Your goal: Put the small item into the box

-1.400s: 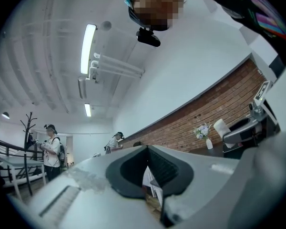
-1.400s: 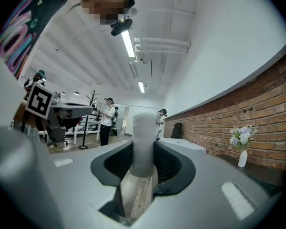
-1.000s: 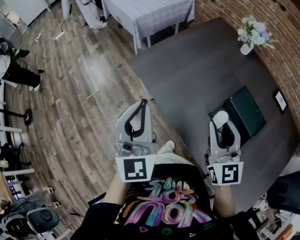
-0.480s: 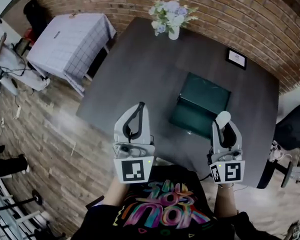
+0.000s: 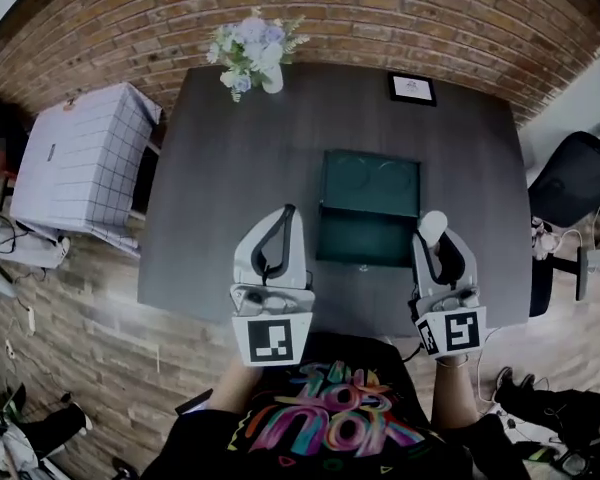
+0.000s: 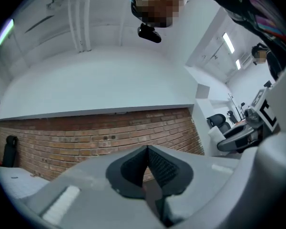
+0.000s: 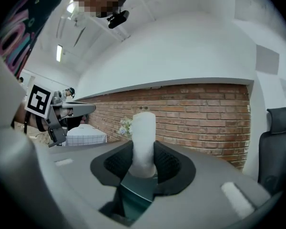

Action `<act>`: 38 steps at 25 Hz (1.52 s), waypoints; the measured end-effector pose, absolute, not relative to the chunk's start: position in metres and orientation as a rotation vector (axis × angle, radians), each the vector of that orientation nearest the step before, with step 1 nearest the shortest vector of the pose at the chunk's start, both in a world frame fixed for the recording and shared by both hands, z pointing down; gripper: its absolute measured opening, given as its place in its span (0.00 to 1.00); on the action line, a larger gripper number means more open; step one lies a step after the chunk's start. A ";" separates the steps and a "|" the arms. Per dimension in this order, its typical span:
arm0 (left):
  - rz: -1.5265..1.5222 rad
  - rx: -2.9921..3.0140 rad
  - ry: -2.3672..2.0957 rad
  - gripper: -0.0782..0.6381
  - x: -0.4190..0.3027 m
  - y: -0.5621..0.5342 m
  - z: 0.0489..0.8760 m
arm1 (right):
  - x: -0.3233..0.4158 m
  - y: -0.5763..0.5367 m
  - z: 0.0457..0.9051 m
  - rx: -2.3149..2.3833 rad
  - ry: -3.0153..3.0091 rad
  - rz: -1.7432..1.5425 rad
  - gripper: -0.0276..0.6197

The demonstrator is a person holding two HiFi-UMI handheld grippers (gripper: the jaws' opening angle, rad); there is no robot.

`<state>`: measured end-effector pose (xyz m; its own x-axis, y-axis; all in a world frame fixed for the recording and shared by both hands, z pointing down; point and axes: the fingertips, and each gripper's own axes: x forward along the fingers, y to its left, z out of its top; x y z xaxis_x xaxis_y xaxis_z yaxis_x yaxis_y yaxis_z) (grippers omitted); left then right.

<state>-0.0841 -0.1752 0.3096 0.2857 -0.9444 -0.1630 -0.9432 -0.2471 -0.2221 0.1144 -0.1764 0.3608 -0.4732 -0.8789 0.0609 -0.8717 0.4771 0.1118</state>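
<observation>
A: Brick-walled room now, with the dark tabletop (image 5: pixel 230 198) squared up in the head view. Mostly plank floor and only 1 corner of that tabletop 1 second back.

B: Agreed. Same with the green box (image 5: pixel 368 208): off to the right and skewed back then, mid-tabletop now, lid open, ahead of both tools and between them.

A: Flowers (image 5: pixel 250 48) and a small frame (image 5: pixel 411 89) along the far edge by the wall?

B: Yes, well apart from the box. Checked cloth (image 5: pixel 80 163) off to the left, office chair (image 5: pixel 578 178) to the right.

A: Any shift in the tools?

B: Hardly any within the view. Left tool (image 5: pixel 286 213) pressed together, nothing in it. Right tool (image 5: pixel 435 236) as before, pinching the small white item (image 5: pixel 432 226).

A: Which way for the item?

B: Rounded cylinder, long axis in line with the jaws. Clamped at its lower part between the 2 pads (image 7: pixel 169 163), free end out past the tips, toward the brick wall. Upright in the right gripper view.

A: And against the box?

B: Just beside its near right corner in the head view, not inside. Height over the tabletop: cannot tell.
</observation>
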 end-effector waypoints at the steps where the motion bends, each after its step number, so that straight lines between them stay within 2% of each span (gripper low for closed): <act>1: 0.003 -2.301 1.709 0.11 -0.082 -0.179 0.310 | 0.113 -0.178 0.360 1.562 -2.593 -0.104 0.25; 21: 0.036 -2.371 1.662 0.11 -0.065 -0.195 0.316 | 0.112 -0.184 0.371 1.460 -2.565 -0.075 0.25; 38: 0.018 -2.432 1.737 0.11 -0.063 -0.200 0.351 | 0.088 -0.207 0.472 1.051 -2.467 0.088 0.25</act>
<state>-0.0632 -0.1997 0.3508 0.3284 -0.9394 -0.0982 -0.9412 -0.3169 -0.1168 0.0877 -0.2065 0.4721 -0.6056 -0.6685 0.4318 -0.6975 0.7071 0.1164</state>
